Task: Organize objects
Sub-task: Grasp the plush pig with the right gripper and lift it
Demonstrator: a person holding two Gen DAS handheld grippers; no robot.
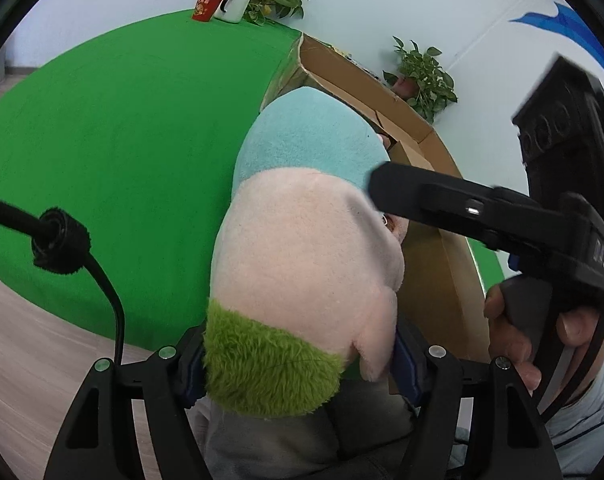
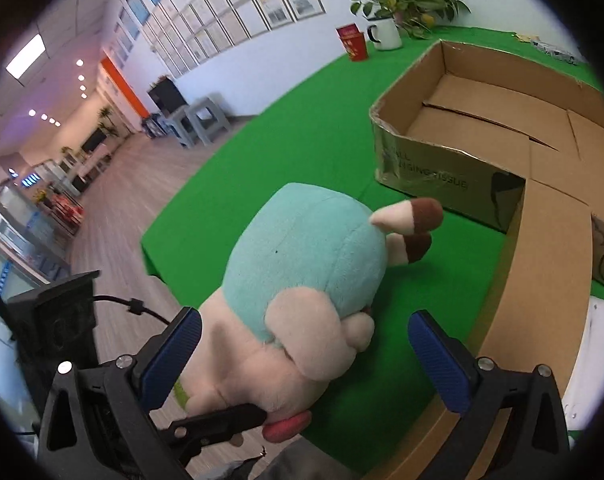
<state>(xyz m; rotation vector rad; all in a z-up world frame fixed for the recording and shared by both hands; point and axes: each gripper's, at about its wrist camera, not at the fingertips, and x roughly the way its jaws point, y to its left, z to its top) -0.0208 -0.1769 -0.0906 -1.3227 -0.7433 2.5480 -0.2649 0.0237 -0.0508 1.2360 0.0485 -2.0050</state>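
Starting on the left, our left gripper [image 1: 297, 364] is clamped on the green tuft at the bottom of the plush toy [image 1: 302, 248], its blue pads pressing in from both sides, so the toy juts out straight ahead of the fingers over the near edge of the green worktop [image 1: 121, 140]. Moving right, our right gripper [image 2: 306, 356] stands wide with nothing pressed; the toy's pink arm and blue body lie between its pads, the left pad close against the plush, the right pad well clear of it. Ahead and to the right of that gripper sits the open cardboard box [image 2: 442, 176], empty as far as we can see, with a second cardboard flap just beside the right finger. We judge we are in the carrying step: the toy is picked up but not yet boxed. Next we would need to lift it over the near wall of the box, keep the right gripper out of the way or use it to steady the body, and then let go inside.
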